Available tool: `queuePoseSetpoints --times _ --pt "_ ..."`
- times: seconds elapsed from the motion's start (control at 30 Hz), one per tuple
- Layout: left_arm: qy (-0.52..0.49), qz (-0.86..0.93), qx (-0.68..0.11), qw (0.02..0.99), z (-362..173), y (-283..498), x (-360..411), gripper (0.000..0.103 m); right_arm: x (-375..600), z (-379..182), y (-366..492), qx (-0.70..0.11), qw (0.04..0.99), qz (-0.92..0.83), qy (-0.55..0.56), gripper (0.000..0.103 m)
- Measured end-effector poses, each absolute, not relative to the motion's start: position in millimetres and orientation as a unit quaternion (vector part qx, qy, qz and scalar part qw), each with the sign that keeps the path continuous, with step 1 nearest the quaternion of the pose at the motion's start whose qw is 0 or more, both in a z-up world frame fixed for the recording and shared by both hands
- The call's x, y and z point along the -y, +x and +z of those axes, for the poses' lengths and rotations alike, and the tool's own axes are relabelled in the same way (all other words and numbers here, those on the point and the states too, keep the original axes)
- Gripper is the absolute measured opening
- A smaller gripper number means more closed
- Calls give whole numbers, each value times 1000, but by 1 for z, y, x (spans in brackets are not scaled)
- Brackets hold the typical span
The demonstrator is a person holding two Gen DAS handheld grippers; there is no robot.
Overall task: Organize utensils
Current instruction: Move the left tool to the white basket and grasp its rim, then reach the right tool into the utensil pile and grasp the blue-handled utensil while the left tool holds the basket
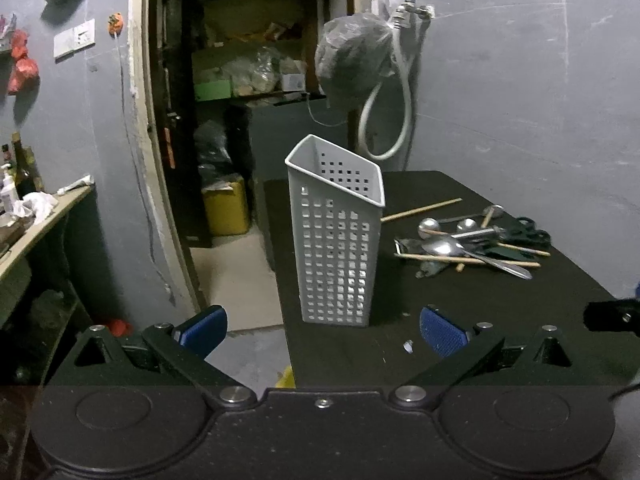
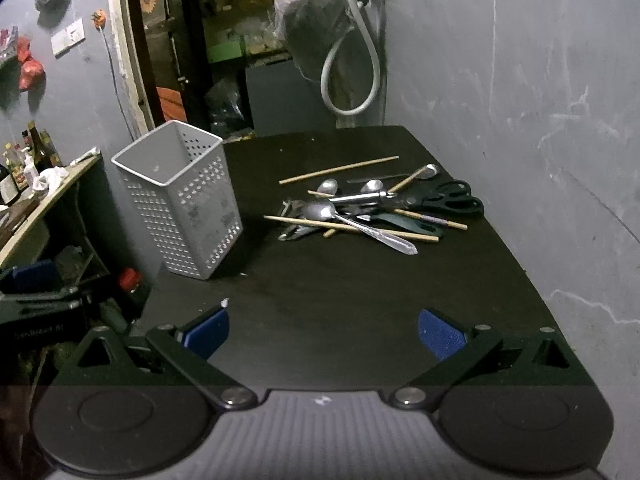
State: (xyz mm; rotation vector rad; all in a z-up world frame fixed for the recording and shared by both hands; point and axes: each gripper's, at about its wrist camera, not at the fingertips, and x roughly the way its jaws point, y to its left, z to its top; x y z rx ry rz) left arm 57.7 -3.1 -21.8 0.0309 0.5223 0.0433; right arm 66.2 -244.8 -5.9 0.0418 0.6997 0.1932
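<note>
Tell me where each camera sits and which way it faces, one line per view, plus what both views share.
Left wrist: sits behind the open left gripper, level with the near table edge, facing the upright white caddy; the right gripper's black tip shows at far right.
Right wrist: sits behind the open right gripper, higher, looking down the table at the utensil pile.
Shared: caddy, pile, lone chopstick, doorway.
</note>
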Motion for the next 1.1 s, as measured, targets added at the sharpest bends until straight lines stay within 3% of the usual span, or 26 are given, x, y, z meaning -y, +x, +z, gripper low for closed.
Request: queuePoseSetpoints --times 0.83,0.97,1.1 --pt "120 105 -222 962 -29 198 55 102 290 -44 190 -395 906 151 14 103" --pt "127 99 -216 963 -31 201 52 93 289 -46 196 -391 908 147 26 103" --pt "124 87 -213 965 -32 202 49 91 290 -46 202 -379 914 142 38 103"
